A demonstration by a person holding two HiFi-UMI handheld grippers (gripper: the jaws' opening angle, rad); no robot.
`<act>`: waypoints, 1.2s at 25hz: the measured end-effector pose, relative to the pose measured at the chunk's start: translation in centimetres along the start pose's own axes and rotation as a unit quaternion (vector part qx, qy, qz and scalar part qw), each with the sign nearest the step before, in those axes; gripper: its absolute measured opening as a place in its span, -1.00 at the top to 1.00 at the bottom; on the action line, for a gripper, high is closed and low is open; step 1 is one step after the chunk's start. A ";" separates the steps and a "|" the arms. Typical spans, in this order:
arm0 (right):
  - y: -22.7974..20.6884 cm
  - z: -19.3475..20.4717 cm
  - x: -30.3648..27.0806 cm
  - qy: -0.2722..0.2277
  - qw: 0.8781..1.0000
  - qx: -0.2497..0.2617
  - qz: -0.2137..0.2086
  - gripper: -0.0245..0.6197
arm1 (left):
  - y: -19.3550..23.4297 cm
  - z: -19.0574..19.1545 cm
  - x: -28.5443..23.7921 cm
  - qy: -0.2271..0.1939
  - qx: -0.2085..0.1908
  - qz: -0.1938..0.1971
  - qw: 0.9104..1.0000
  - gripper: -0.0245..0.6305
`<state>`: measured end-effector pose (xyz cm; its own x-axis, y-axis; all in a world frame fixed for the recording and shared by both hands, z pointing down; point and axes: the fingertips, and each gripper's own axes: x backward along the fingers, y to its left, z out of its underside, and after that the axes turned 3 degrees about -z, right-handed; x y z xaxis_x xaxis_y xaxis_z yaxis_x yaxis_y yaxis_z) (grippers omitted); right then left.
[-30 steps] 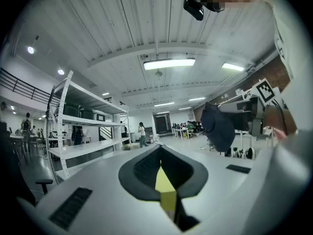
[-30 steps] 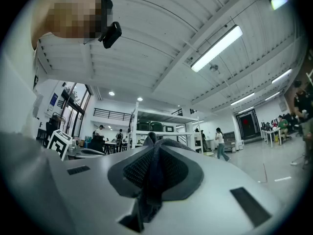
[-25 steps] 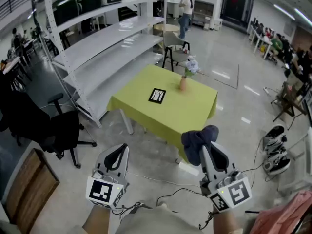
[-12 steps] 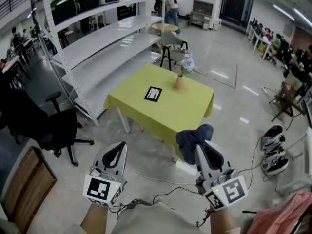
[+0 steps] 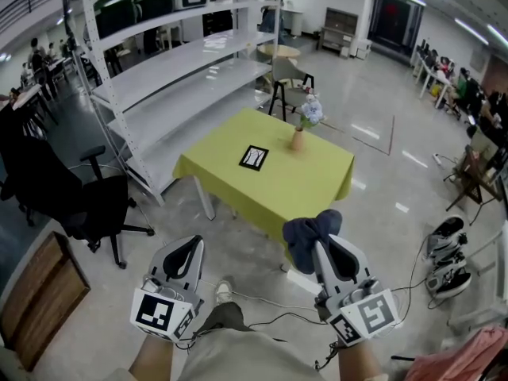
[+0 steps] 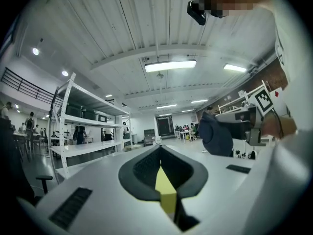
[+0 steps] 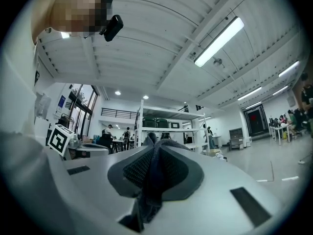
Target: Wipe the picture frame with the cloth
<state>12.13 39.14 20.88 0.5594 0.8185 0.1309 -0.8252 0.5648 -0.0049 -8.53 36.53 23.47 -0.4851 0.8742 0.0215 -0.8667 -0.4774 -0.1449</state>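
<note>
Head view: the frame (image 5: 254,157) lies flat on the table (image 5: 317,189) near the vase (image 5: 297,139), well apart from both grippers. Since a second ago the table has barely shifted in view, but your shoe (image 5: 223,291) has appeared between the grippers. You look to be mid-step on the approach, with wiping not yet begun. The right gripper (image 5: 321,243) carries the cloth (image 5: 308,230) bunched over its tips, and the left gripper (image 5: 185,250) hangs level with it.

Left gripper view: your jaws are pressed together on nothing. A yellow sliver shows through the gap, probably the table.

Right gripper view: your jaws are clenched on a fold of the cloth, so it should be ready once you reach the frame.
</note>
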 end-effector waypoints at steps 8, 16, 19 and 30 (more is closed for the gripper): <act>-1.7 2.4 -3.3 0.005 1.000 -0.001 0.001 0.78 | 1.5 2.0 -3.1 0.004 -0.015 0.000 1.000 0.90; -5.2 4.0 -8.6 0.011 1.000 -0.002 0.010 0.78 | 4.7 2.9 -8.7 0.002 -0.017 0.011 1.000 0.90; -6.8 4.8 -11.2 0.021 1.000 -0.009 0.014 0.78 | 6.4 3.6 -11.4 0.011 -0.014 0.017 1.000 0.90; -13.3 7.0 -24.9 0.060 0.998 -0.024 0.027 0.78 | 15.6 4.7 -23.7 0.005 0.004 0.039 0.999 0.90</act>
<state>8.65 10.49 24.63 0.5220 0.8529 0.0099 -0.8513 0.5216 -0.0571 -11.08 7.92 25.33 -0.5507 0.8347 0.0013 -0.8268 -0.5453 -0.1381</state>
